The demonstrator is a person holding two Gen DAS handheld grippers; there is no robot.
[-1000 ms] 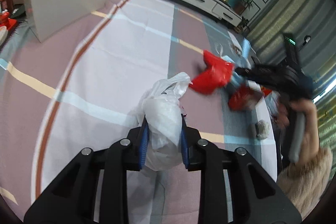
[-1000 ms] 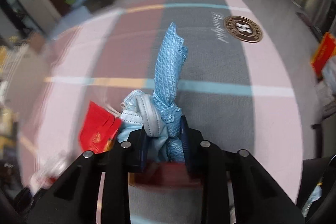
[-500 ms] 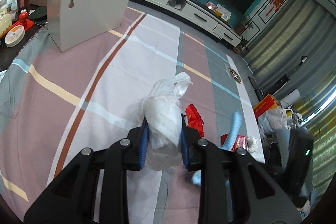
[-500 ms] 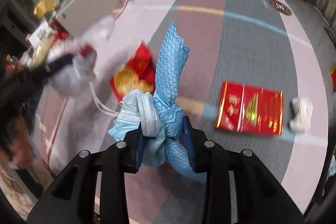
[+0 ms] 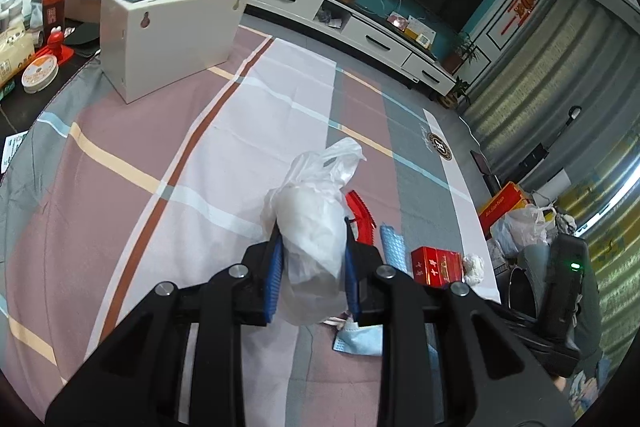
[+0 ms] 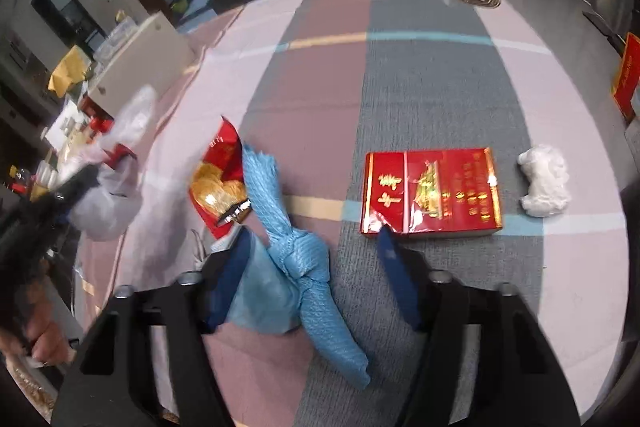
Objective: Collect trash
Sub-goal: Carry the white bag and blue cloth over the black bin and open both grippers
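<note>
Striped cloth (image 6: 420,75), right claw (image 6: 316,275) spread, left claw (image 5: 310,263) pinching bag (image 5: 316,211)

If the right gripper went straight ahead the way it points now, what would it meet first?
Most likely the red box lying flat on the striped cloth; the open right gripper has one fingertip just short of its near edge, though depth is uncertain.

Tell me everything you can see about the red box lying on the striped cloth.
The red box is flat and rectangular, glossy as if wrapped in clear film, with gold characters and a gold picture on its top face. It lies flat on the striped cloth, closed as far as I can see. A white crumpled wad lies just beside it, apart. The open right gripper hangs near its lower edge; whether a fingertip touches it I cannot tell.
</note>
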